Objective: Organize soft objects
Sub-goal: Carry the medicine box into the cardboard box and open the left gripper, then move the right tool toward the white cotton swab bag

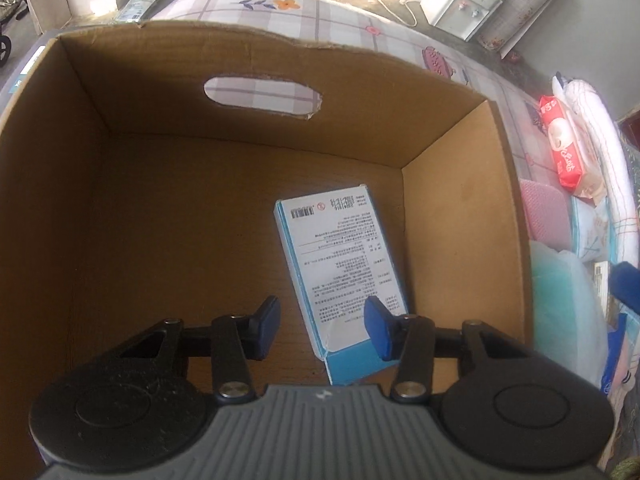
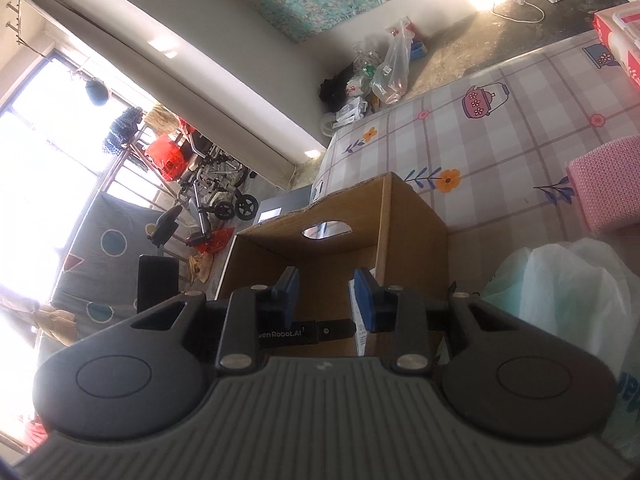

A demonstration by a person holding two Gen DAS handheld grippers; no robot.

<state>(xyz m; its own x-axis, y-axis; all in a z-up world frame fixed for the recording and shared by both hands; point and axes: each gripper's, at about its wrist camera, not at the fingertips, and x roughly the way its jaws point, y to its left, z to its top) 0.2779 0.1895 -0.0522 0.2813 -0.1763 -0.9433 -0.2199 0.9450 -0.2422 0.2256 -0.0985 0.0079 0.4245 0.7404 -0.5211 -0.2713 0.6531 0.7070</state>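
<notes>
One blue-and-white packet [image 1: 344, 276] lies in the cardboard box [image 1: 452, 216]. My left claw [image 1: 322, 326] hangs spread and empty above it, my right claw [image 2: 325, 294] likewise. Red tissue pack [image 1: 564, 148], pink pad [image 2: 608, 184] and bagged items [image 2: 568, 300] remain outside on the bed [image 2: 500, 128].

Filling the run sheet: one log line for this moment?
left tongs: open above blue carton | carton: in cardboard box | right tongs: open, empty

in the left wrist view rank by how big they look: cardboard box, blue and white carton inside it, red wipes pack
1. cardboard box, which fills most of the view
2. blue and white carton
3. red wipes pack; it lies farther off near the fisheye edge, so its true size against the carton is unsure
</notes>
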